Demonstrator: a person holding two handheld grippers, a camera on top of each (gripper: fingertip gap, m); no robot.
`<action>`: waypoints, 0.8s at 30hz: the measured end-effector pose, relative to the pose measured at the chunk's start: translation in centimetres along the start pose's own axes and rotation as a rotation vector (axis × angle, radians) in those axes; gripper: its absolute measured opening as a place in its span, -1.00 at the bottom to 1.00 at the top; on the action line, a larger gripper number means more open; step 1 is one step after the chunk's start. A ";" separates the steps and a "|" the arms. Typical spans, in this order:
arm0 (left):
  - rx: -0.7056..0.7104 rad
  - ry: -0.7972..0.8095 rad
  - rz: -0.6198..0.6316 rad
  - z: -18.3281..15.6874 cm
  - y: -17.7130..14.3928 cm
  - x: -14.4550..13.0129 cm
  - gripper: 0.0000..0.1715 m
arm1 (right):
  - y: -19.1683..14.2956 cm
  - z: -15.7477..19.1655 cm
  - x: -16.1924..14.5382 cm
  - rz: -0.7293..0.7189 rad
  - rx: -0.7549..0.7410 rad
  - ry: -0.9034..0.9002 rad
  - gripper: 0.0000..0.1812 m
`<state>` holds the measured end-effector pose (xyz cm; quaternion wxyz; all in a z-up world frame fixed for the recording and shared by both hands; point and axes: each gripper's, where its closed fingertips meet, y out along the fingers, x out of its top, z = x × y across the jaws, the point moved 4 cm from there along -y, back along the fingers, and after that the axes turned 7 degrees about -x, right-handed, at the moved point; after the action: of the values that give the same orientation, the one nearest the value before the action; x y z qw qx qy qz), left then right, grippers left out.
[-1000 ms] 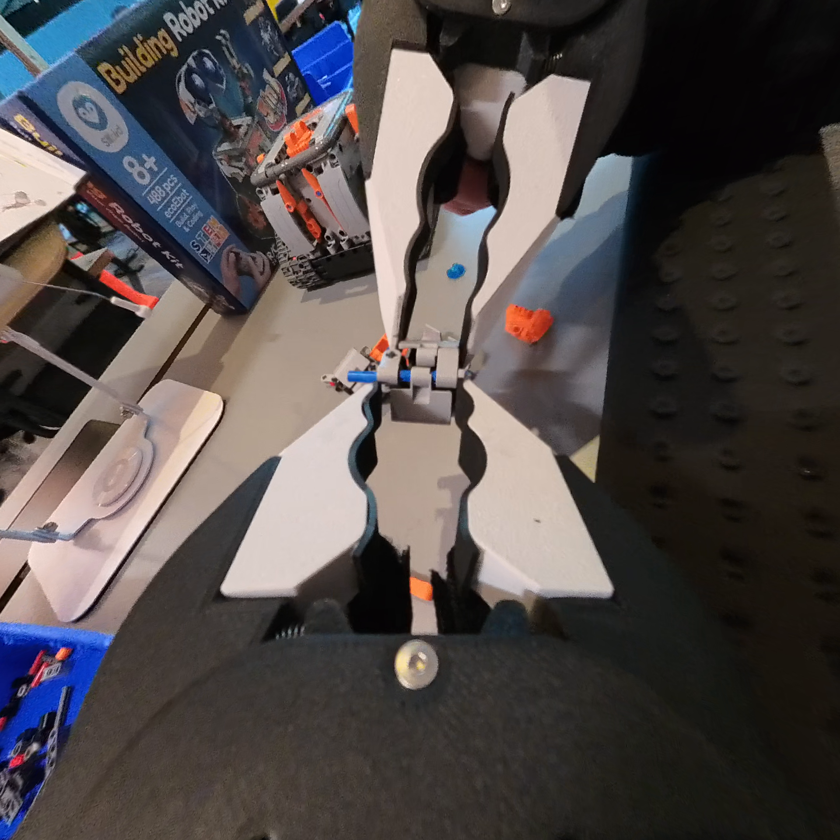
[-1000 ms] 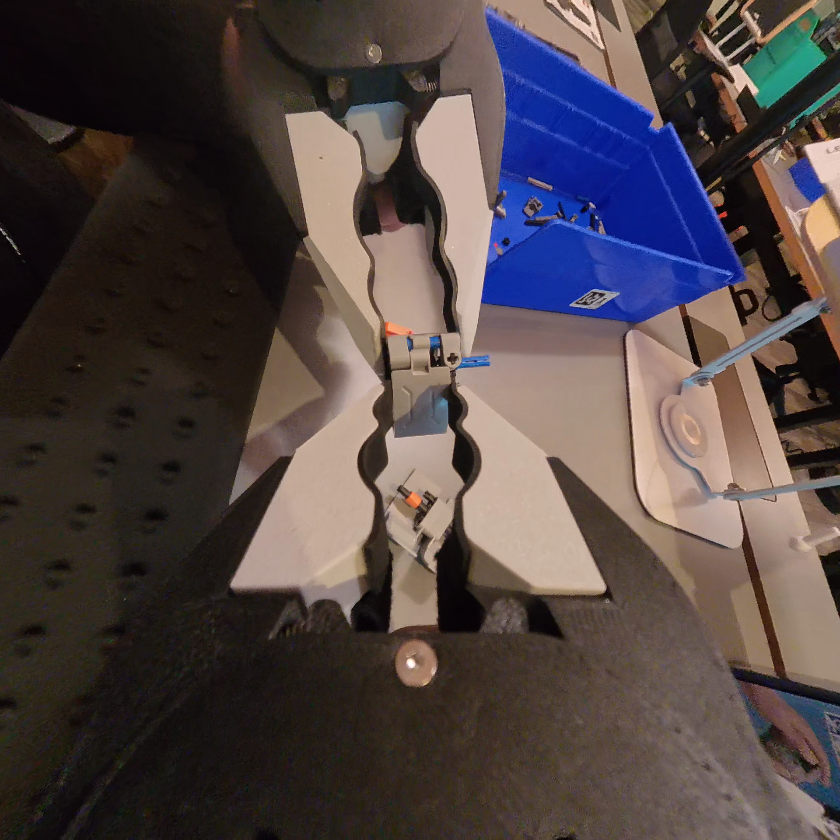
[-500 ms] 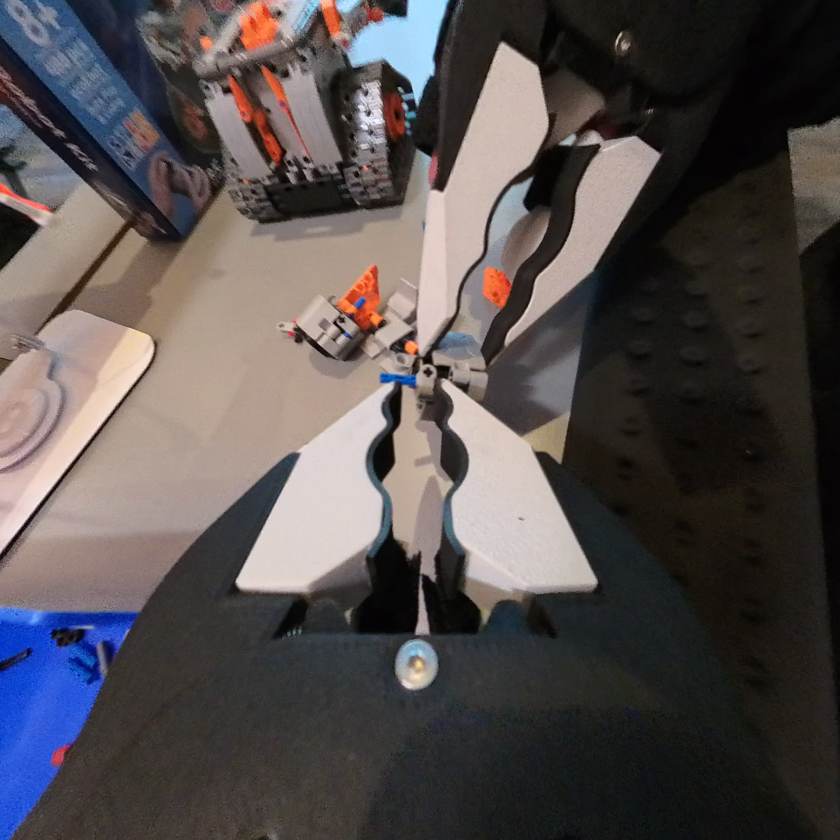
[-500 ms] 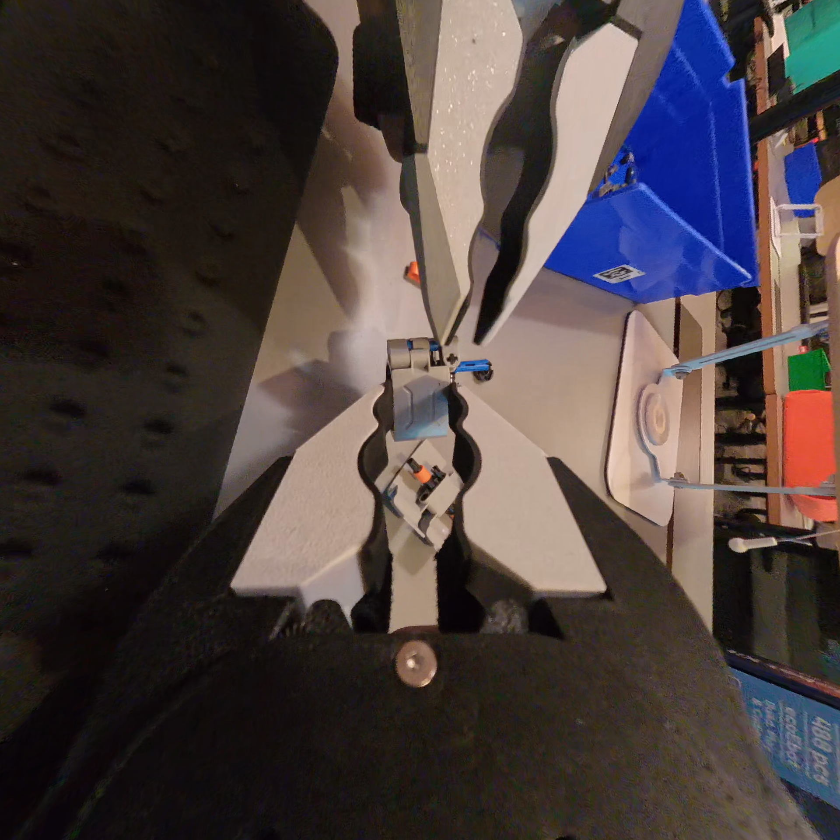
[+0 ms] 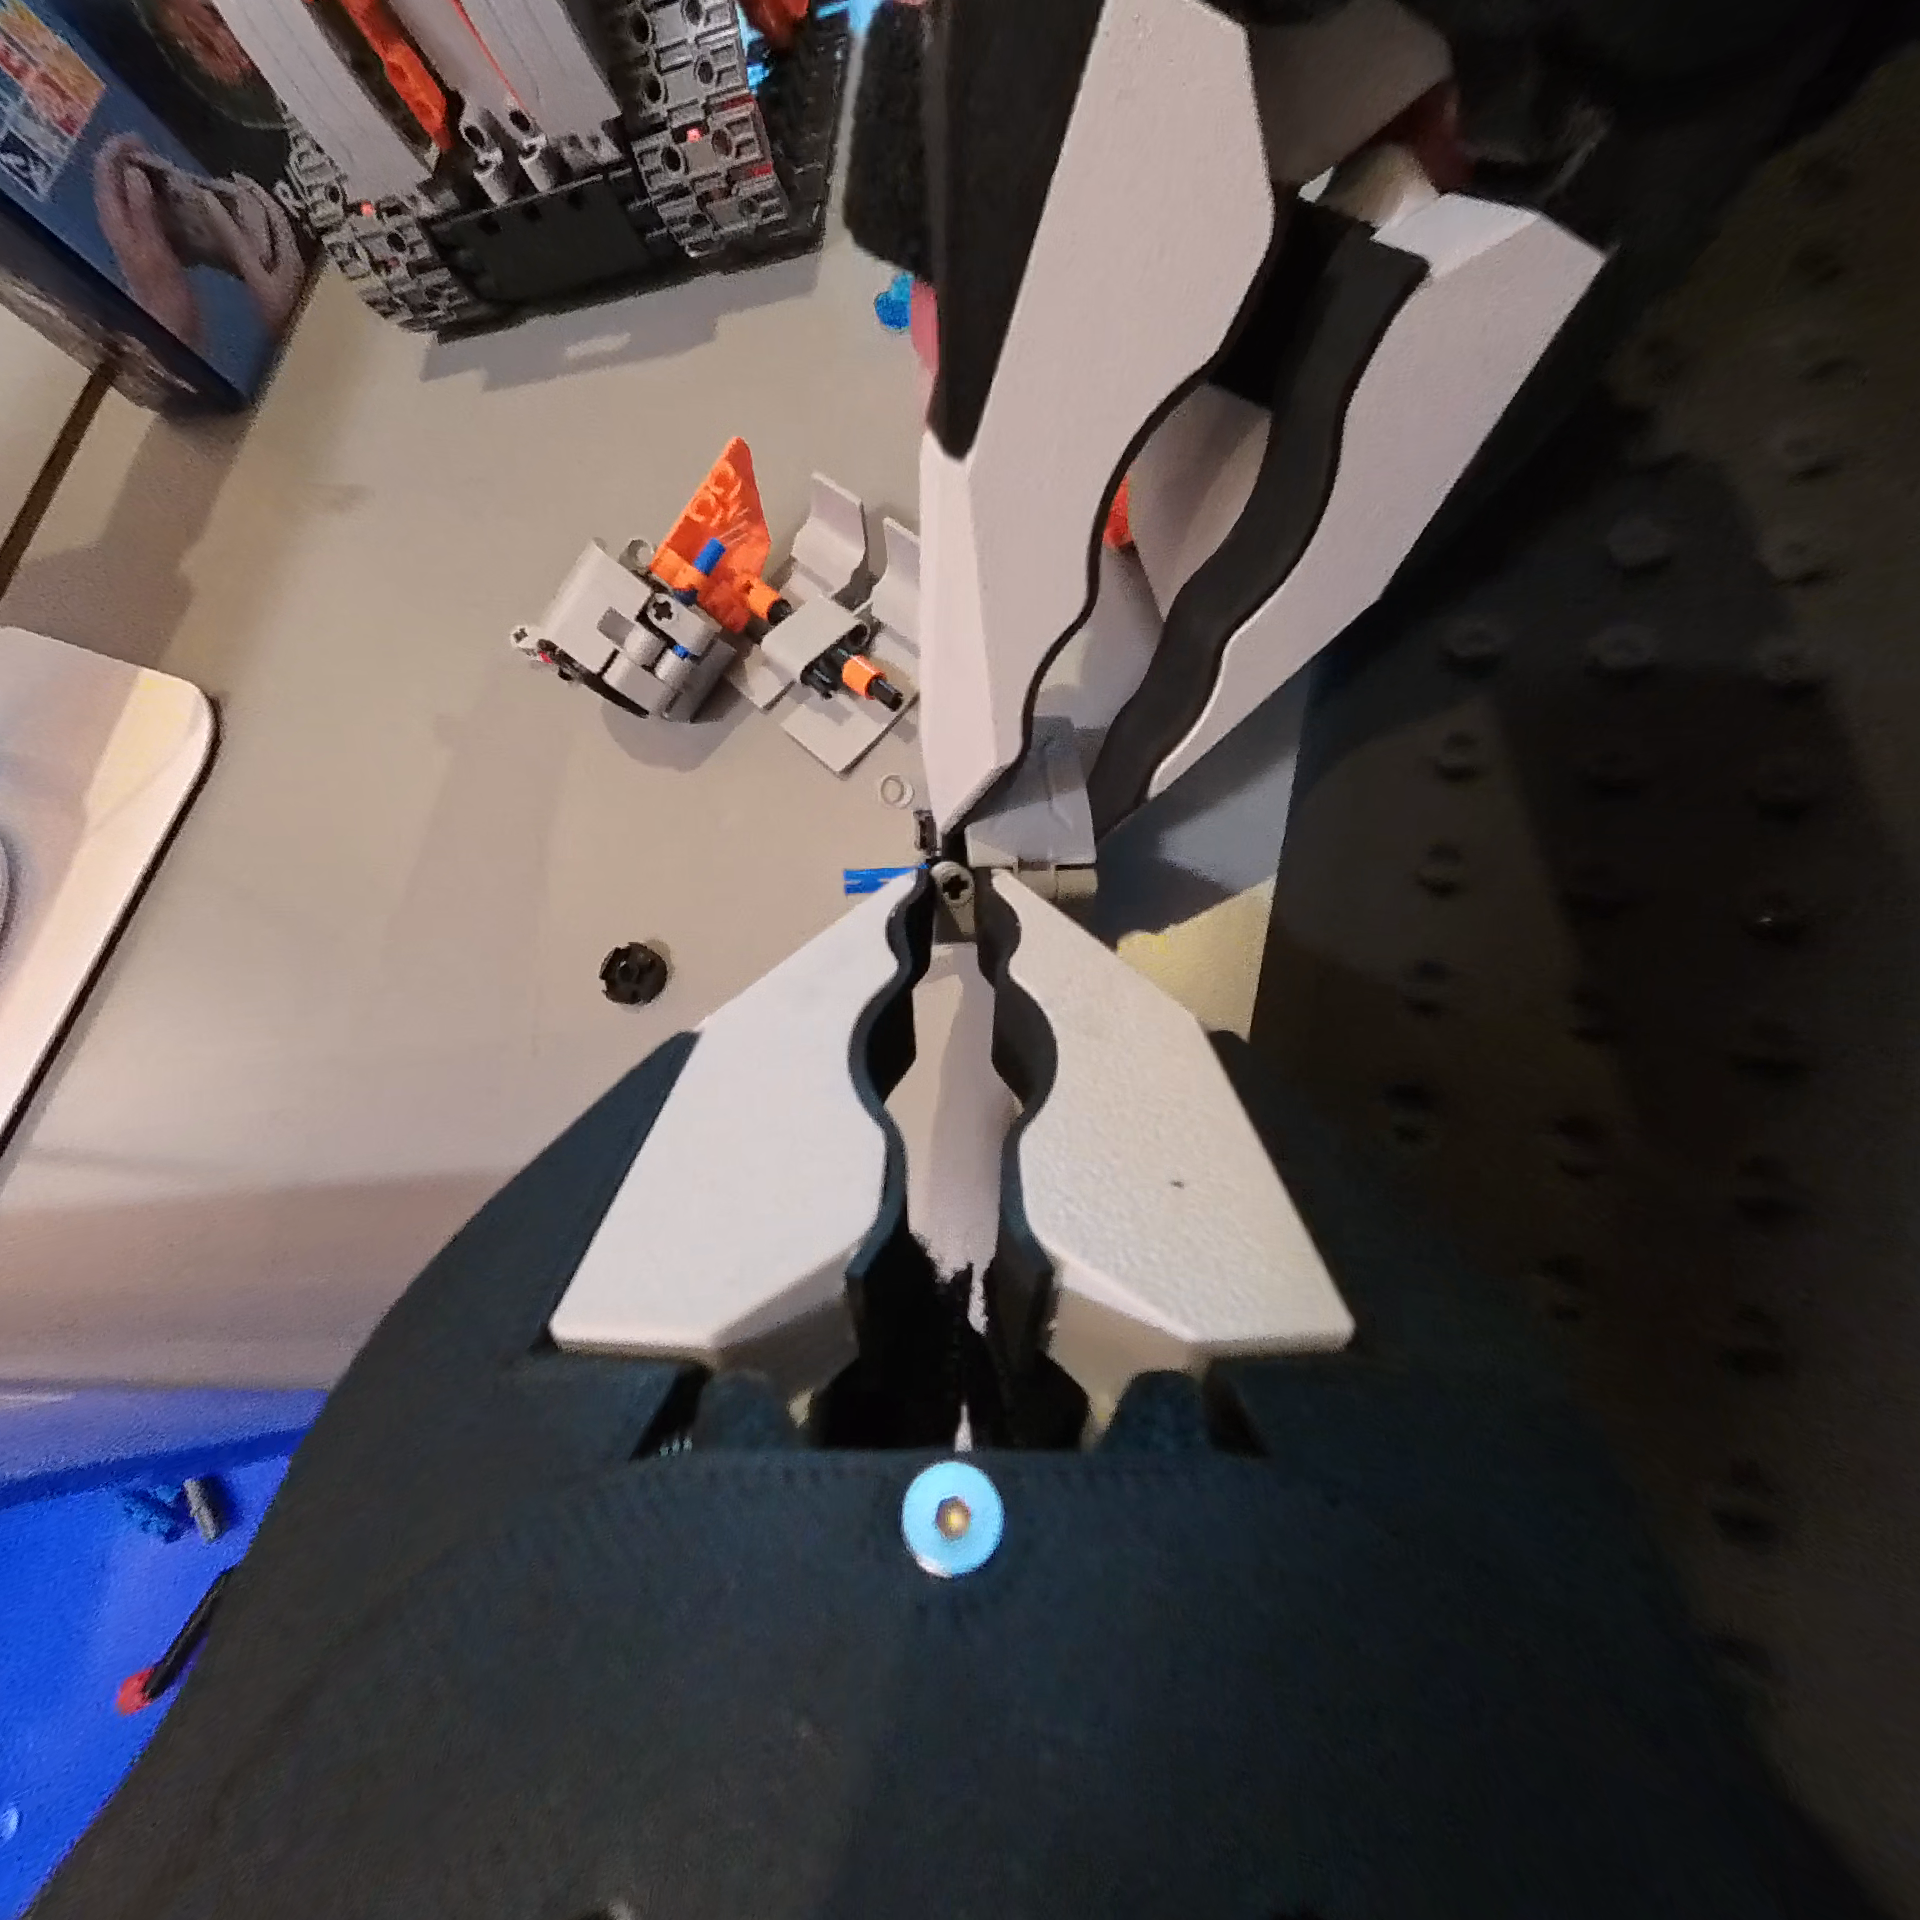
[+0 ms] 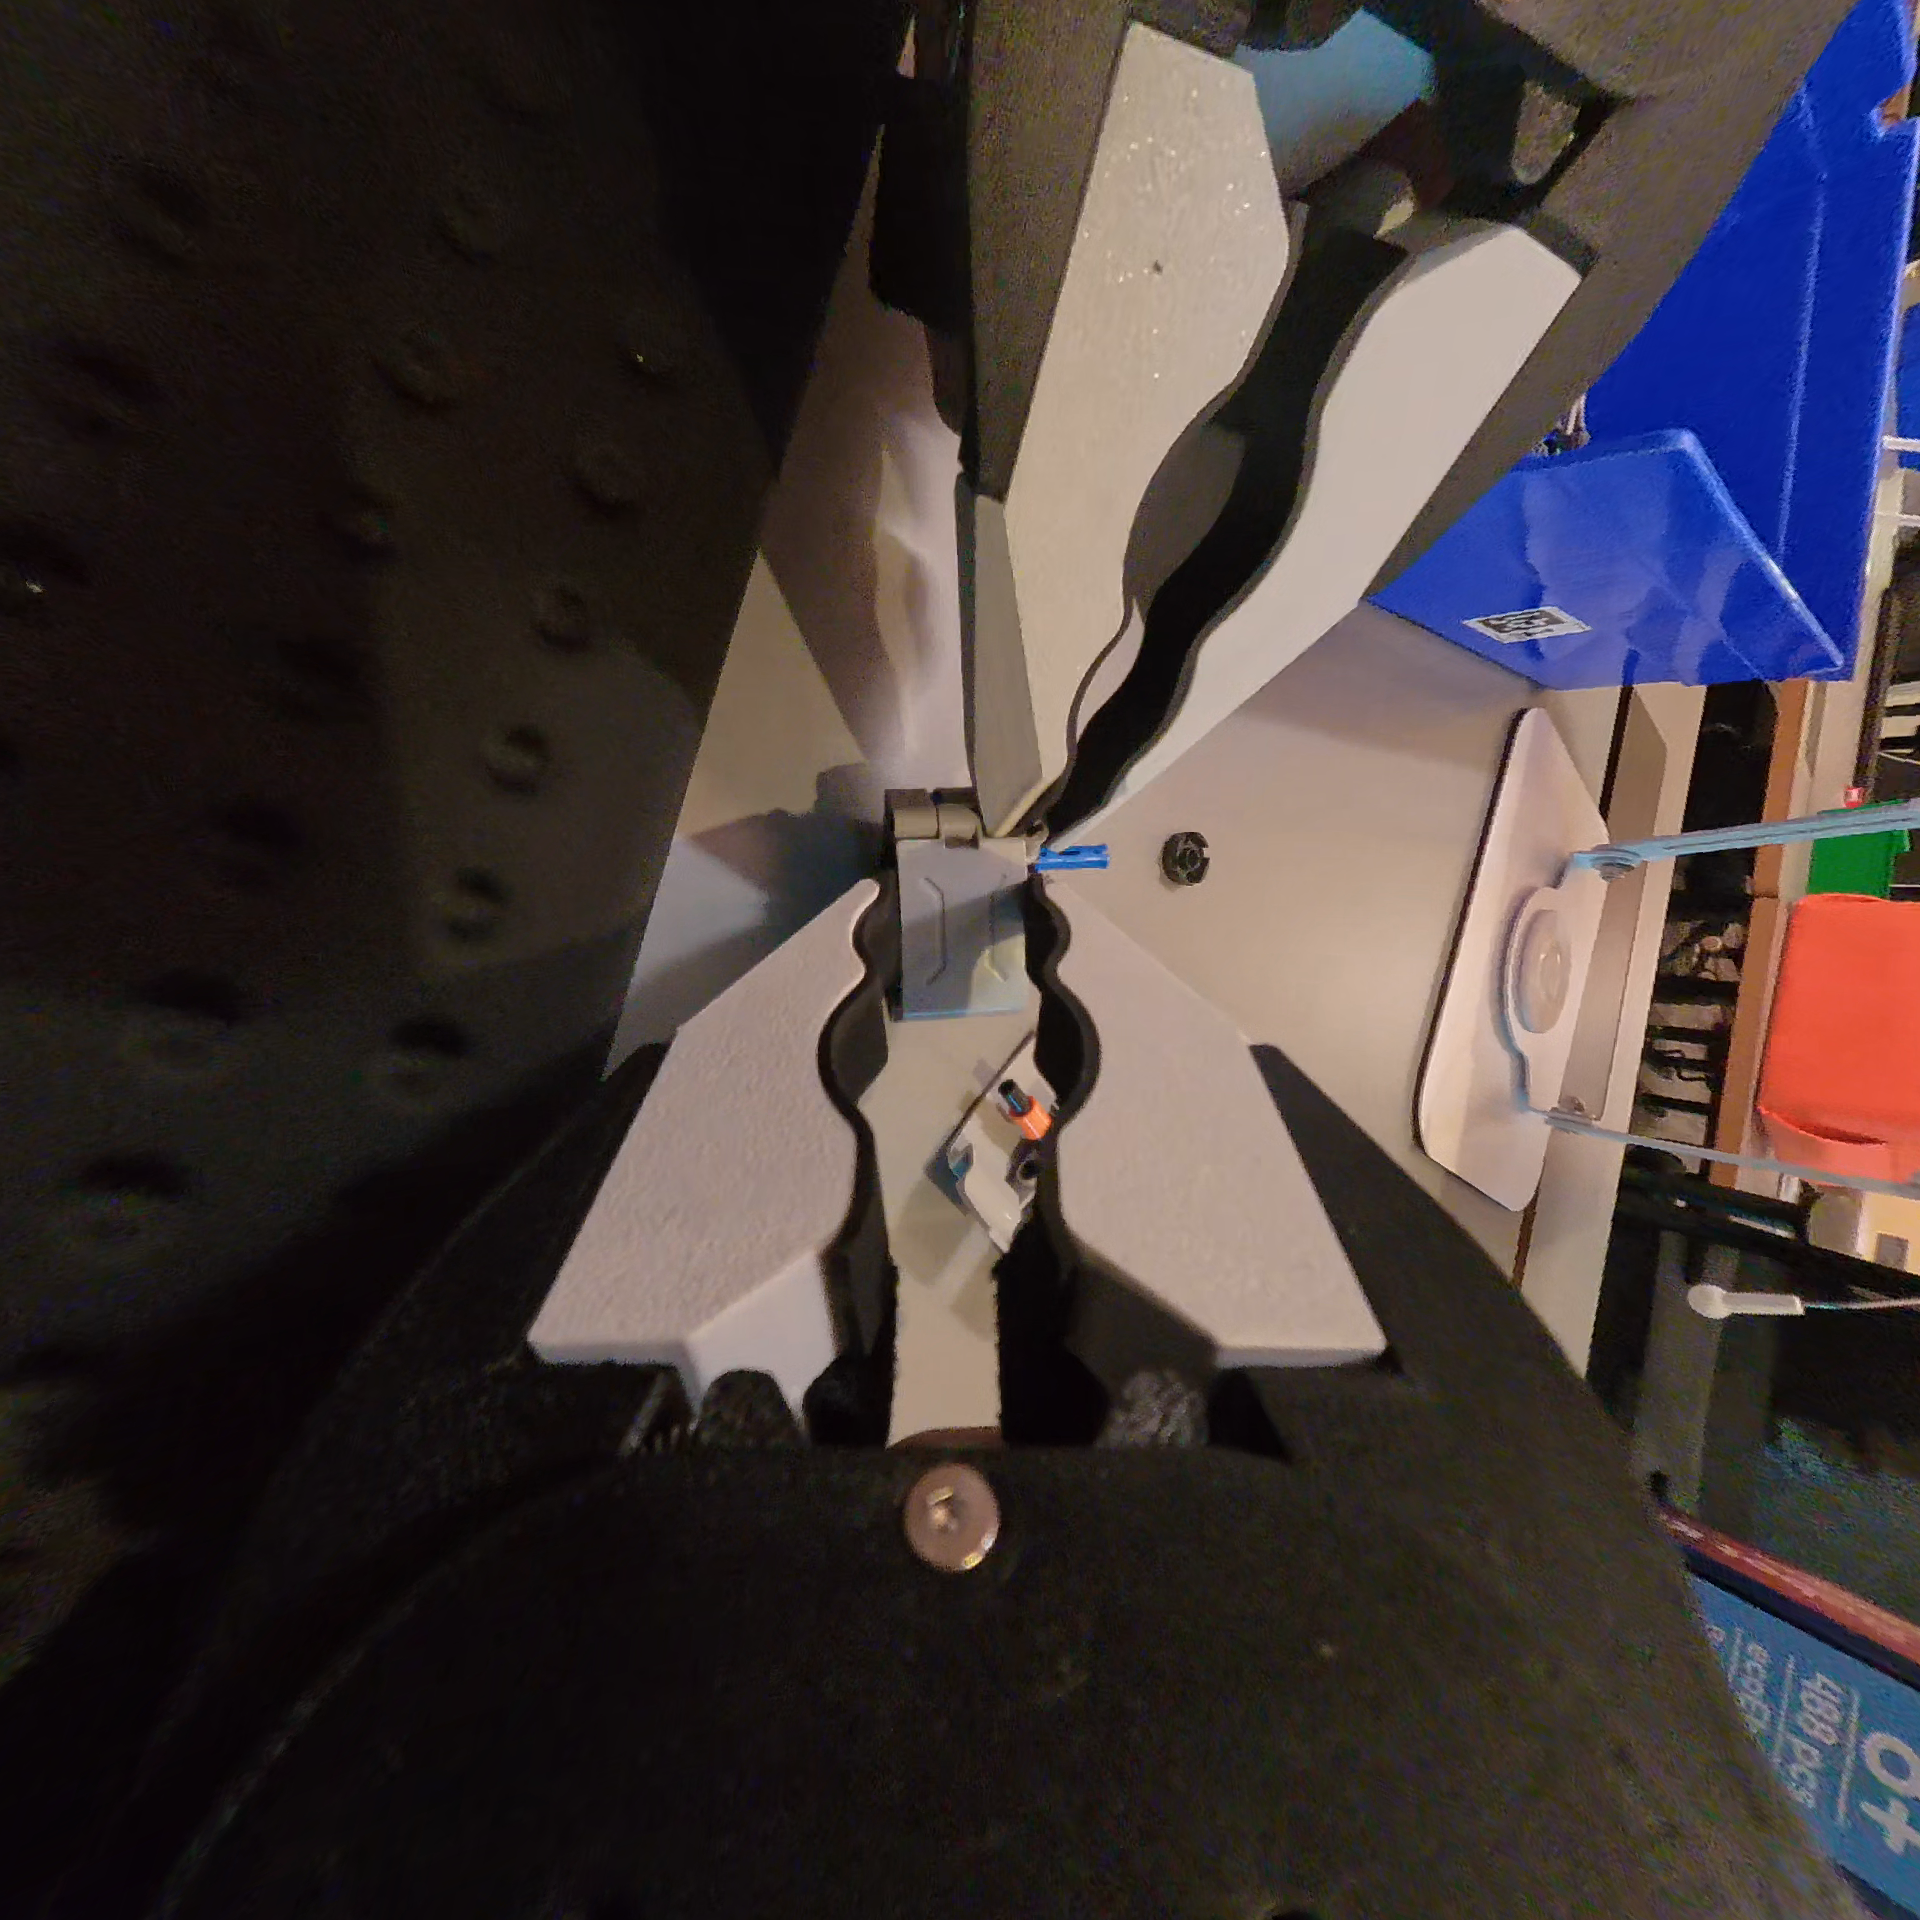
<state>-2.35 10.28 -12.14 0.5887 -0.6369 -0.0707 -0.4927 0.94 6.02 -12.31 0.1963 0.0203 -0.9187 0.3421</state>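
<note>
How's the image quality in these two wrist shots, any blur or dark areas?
Left wrist view: the grey tracked brick model and blue printed box at top are smeared; wide-angle bending at edges. Right wrist view: dark studded black mat on the left, warm dim light, blue plastic bin sharp.

We note printed writing on the blue box (image 6: 1849, 1756) and a coded sticker (image 6: 1524, 625) on the blue bin (image 6: 1662, 540); contents withheld.
</note>
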 end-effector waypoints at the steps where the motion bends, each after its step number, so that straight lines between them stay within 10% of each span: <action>1: -0.004 0.000 0.002 0.0 0.0 -0.1 -0.94 | 0.0 0.0 0.0 -0.005 0.003 0.008 -0.77; 24: 0.113 0.078 -0.116 -0.6 -0.4 -0.1 -0.96 | -0.2 -0.2 -0.2 -0.073 0.096 0.182 -0.77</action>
<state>-2.97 9.95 -12.04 0.5965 -0.5777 -0.1123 -0.5456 1.24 5.96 -12.15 0.2903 0.0321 -0.8782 0.3787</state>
